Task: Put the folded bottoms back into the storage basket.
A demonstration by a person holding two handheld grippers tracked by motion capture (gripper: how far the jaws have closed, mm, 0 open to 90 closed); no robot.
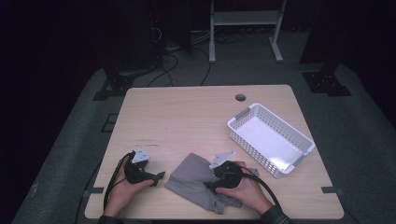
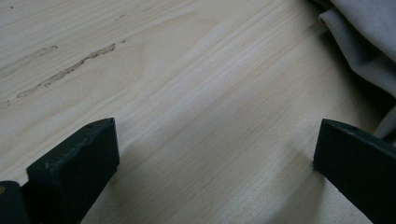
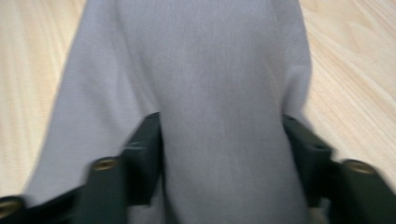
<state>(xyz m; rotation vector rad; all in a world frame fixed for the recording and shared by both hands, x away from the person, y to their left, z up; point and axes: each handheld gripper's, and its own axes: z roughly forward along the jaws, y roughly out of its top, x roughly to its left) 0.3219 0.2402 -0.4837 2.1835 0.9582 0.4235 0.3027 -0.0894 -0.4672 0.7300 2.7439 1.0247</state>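
Observation:
A crumpled grey cloth lies near the front edge of the wooden table. My right gripper rests on the cloth's right part. In the right gripper view its jaws stand partly apart, and a raised fold of the cloth fills the gap between them. My left gripper sits on the table just left of the cloth. Its jaws are wide open over bare wood, with the cloth's edge just beyond the right jaw.
A white perforated plastic basket stands empty at the right of the table, tilted diagonally. A cable hole is near the far edge. Scuff marks cross the wood ahead of the left gripper.

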